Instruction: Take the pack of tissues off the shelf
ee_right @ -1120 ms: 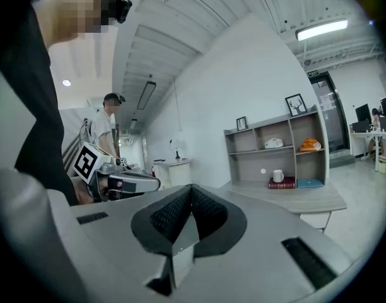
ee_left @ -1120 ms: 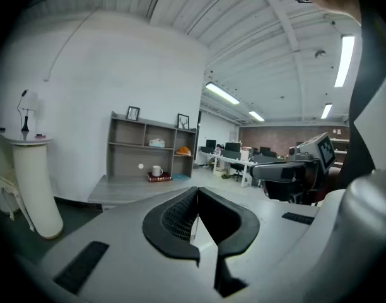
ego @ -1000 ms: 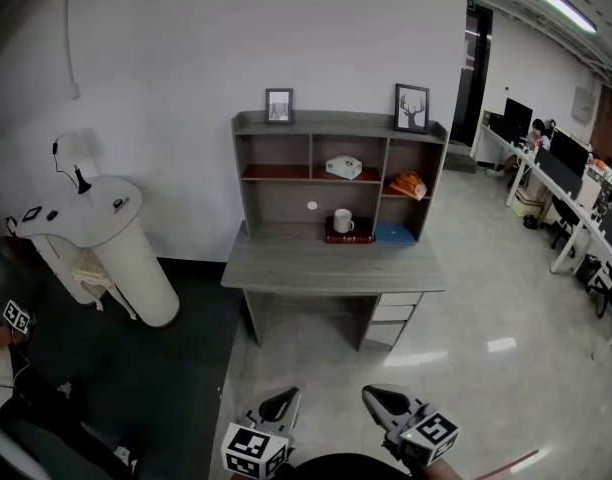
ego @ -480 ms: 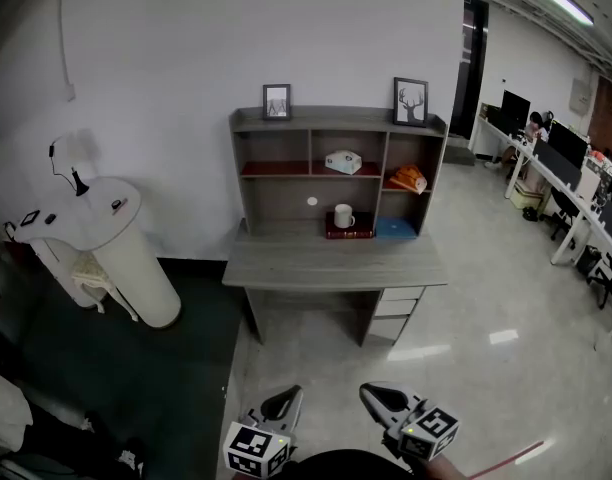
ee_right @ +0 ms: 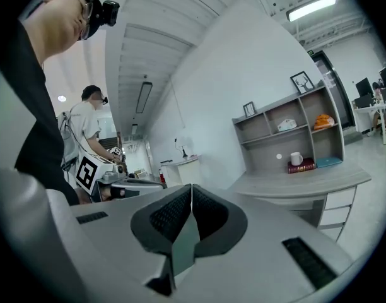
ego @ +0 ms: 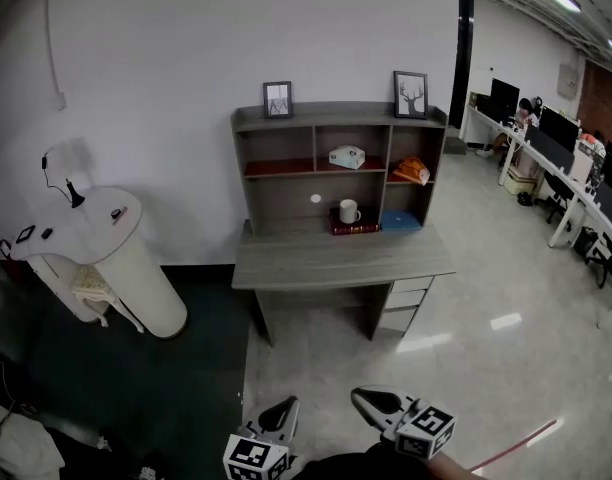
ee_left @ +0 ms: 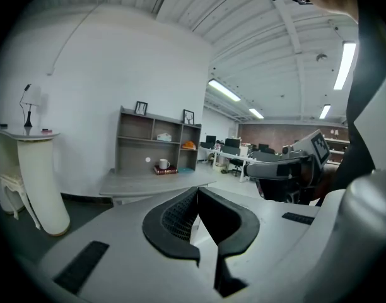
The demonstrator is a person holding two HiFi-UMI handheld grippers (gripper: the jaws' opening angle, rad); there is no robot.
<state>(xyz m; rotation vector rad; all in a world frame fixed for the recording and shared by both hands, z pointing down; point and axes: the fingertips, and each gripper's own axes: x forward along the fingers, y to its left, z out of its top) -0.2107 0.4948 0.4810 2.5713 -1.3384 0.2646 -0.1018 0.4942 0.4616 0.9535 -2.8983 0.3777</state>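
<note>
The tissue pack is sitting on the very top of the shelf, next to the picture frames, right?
Not quite. The tissue pack sits inside the shelf, on the red board of the upper middle compartment, one level below the top. Only the left picture frame and the right picture frame stand on the very top. The head view shows it.

Head view: high, facing forward and steeply down across the floor [ego: 466, 348] to the desk [ego: 341, 258] and its shelf unit [ego: 336, 163], both well off, with the left gripper [ego: 279, 413] and right gripper [ego: 374, 401] at the bottom edge. Left gripper view: low, close behind its own jaws, facing about level; desk and shelf unit far off at centre-left, right gripper near at the right. Right gripper view: low, close behind its own jaws; desk and shelf unit far at the right, left gripper near at the left, so all three views share that furniture.
</note>
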